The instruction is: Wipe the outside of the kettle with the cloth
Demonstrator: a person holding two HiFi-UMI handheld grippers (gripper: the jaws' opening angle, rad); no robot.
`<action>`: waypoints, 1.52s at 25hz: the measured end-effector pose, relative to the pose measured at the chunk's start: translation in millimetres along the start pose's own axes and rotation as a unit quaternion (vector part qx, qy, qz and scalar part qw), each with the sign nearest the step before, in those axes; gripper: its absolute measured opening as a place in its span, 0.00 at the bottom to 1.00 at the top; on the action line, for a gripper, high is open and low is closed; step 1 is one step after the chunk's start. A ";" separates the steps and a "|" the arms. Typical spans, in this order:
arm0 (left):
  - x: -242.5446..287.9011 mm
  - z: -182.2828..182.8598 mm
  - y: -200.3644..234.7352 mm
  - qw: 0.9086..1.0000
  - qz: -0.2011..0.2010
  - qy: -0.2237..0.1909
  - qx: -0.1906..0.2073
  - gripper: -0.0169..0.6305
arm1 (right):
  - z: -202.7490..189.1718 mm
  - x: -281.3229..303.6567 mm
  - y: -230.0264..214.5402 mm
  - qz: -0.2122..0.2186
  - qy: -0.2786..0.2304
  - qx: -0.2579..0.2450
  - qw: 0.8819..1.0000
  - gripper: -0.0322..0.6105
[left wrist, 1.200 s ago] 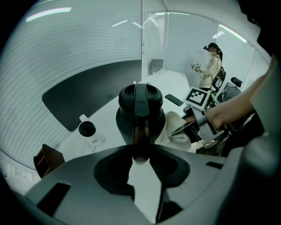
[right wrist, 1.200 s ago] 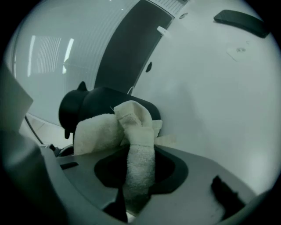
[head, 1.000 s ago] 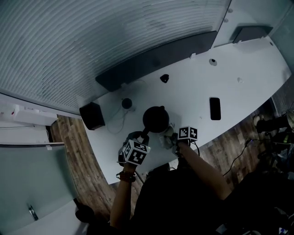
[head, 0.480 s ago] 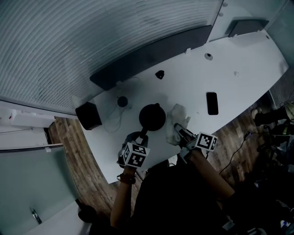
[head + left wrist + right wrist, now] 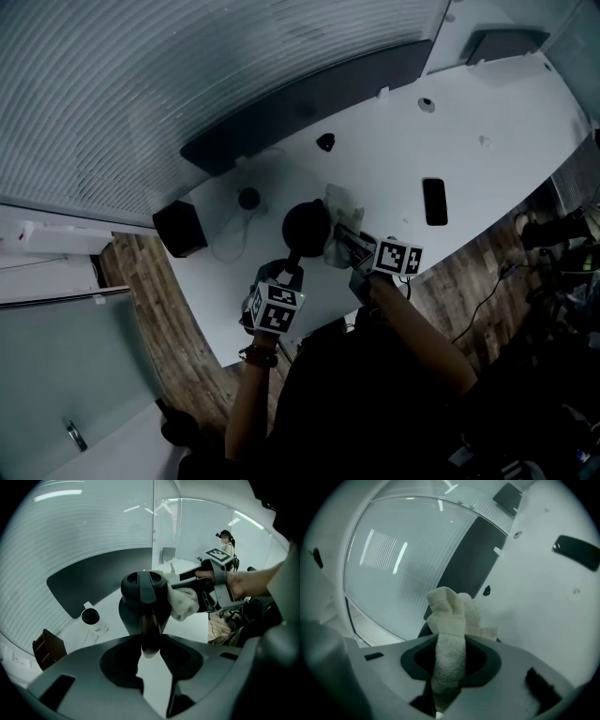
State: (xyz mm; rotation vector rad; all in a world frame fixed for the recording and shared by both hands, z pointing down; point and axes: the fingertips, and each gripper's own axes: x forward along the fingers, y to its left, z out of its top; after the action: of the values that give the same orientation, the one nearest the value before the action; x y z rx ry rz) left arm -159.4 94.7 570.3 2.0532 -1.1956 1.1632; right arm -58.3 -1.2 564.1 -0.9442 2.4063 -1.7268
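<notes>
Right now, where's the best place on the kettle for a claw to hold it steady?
The kettle's handle, from the person's side: it juts out slim from the round body, where the left claw grips it.

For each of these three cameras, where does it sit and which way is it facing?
Head view: on the person's head, facing steeply down at the table; shows left arm, right arm, left gripper and right gripper.
Left gripper view: on the left gripper, looking along its fingers holding the kettle by its handle; right arm shows.
Right gripper view: on the right gripper, looking along its fingers pinching the cloth, toward the wall.
Shared: head and left gripper views both show kettle, cloth, right gripper.
</notes>
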 end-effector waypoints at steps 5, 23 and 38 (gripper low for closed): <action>0.7 -1.0 -2.0 1.000 0.011 0.011 -0.008 0.22 | 6.0 0.9 -12.1 0.025 0.011 0.038 0.999 0.21; 3.1 -4.7 -8.3 0.986 0.113 0.007 -0.120 0.22 | -10.3 10.7 -101.4 0.020 0.202 0.027 0.979 0.21; 5.6 -0.6 -10.1 0.983 0.126 0.015 -0.130 0.22 | 22.5 42.6 4.5 0.143 0.227 -0.108 0.957 0.21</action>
State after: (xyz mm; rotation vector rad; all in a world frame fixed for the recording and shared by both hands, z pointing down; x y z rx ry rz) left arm -149.4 97.6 575.4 1.7224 -1.5379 1.0790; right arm -87.0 -40.2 564.9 -0.1873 2.8749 -1.7454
